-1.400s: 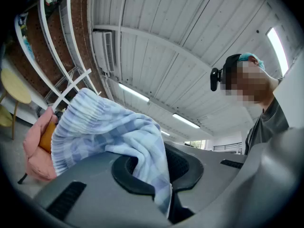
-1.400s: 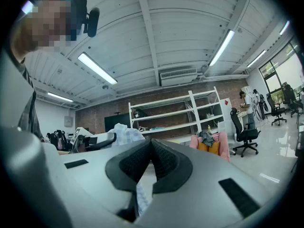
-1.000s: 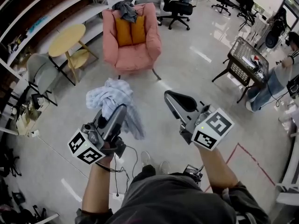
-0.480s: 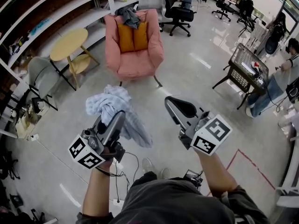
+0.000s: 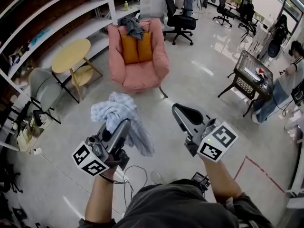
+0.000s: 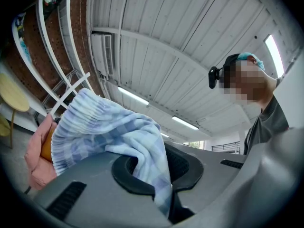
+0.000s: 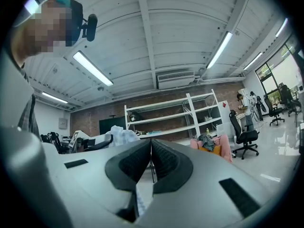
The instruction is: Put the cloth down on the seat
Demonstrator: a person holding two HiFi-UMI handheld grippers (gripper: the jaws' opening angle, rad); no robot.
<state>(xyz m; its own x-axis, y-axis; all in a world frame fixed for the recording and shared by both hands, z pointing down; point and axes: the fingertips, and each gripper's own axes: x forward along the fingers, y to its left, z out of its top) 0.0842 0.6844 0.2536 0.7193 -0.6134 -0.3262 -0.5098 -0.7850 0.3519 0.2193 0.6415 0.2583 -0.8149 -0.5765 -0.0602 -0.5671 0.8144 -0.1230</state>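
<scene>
Armchair (image 5: 141, 74) whole in head view only; L gripper (image 5: 123, 126) pinches cloth (image 5: 115, 112), R gripper (image 5: 181, 111) closed.

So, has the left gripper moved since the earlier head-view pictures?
Yes. The left gripper, jaws shut on the blue checked cloth, has come slightly closer to the pink armchair ahead, which stands fixed on the floor.
</scene>
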